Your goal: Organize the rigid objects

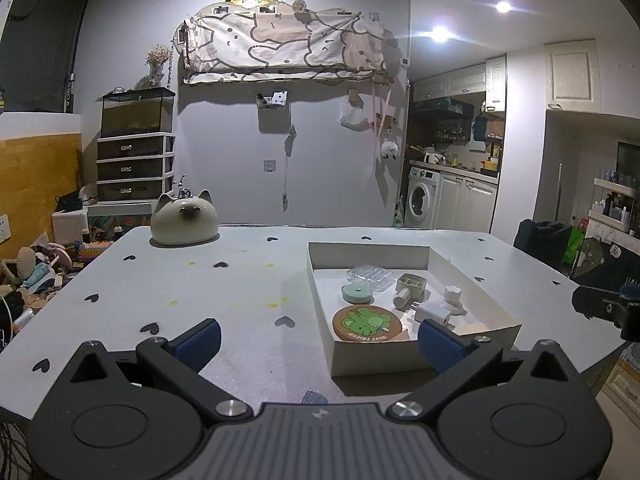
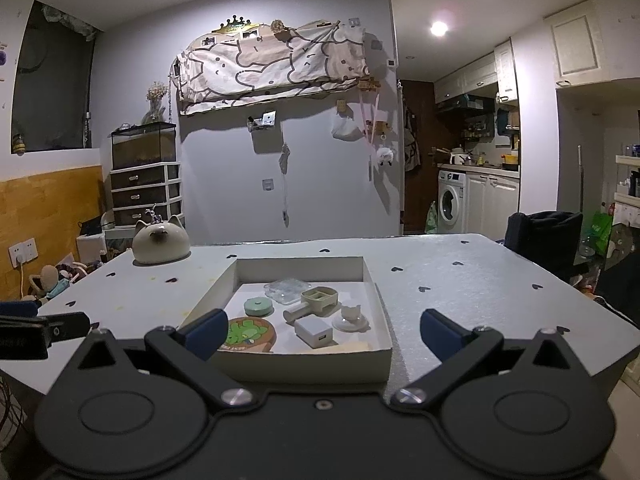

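All the small items sit in the box [image 2: 308,364]; the table [image 2: 460,288] holds nothing loose, so little seems left. Both grippers [image 1: 318,338] [image 2: 320,332] gape wide, empty.

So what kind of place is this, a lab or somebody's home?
Most likely a small lived-in home. A washing machine sits under a kitchen counter at the back, a cat-shaped ornament rests on the heart-print table, and plastic storage drawers stand against the wall.
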Available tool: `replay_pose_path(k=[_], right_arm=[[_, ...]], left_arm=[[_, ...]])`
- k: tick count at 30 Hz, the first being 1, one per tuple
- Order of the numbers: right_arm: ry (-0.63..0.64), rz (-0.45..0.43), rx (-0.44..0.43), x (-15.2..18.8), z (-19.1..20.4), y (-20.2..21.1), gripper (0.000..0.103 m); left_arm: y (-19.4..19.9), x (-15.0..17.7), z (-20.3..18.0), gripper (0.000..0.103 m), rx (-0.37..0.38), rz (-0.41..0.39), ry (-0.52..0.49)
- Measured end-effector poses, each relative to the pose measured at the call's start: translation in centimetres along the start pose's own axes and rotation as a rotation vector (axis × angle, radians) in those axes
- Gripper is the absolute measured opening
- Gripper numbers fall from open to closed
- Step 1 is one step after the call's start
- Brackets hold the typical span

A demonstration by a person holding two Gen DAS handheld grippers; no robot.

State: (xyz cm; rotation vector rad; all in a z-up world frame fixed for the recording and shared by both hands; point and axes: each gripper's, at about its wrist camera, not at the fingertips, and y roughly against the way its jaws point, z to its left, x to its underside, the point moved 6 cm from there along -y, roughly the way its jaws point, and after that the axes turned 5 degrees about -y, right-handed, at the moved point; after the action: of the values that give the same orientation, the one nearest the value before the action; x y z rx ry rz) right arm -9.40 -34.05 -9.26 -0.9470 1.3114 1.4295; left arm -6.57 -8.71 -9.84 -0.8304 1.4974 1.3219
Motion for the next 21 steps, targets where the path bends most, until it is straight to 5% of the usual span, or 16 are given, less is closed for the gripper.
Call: replay_pose_path(k=[21], right_arm=[[0.007, 0.002, 0.000, -0.05, -0.10, 0.25, 0.103]], left_arm=[[0.04, 0.03, 0.03, 0.103, -0.001, 0.001, -0.001]])
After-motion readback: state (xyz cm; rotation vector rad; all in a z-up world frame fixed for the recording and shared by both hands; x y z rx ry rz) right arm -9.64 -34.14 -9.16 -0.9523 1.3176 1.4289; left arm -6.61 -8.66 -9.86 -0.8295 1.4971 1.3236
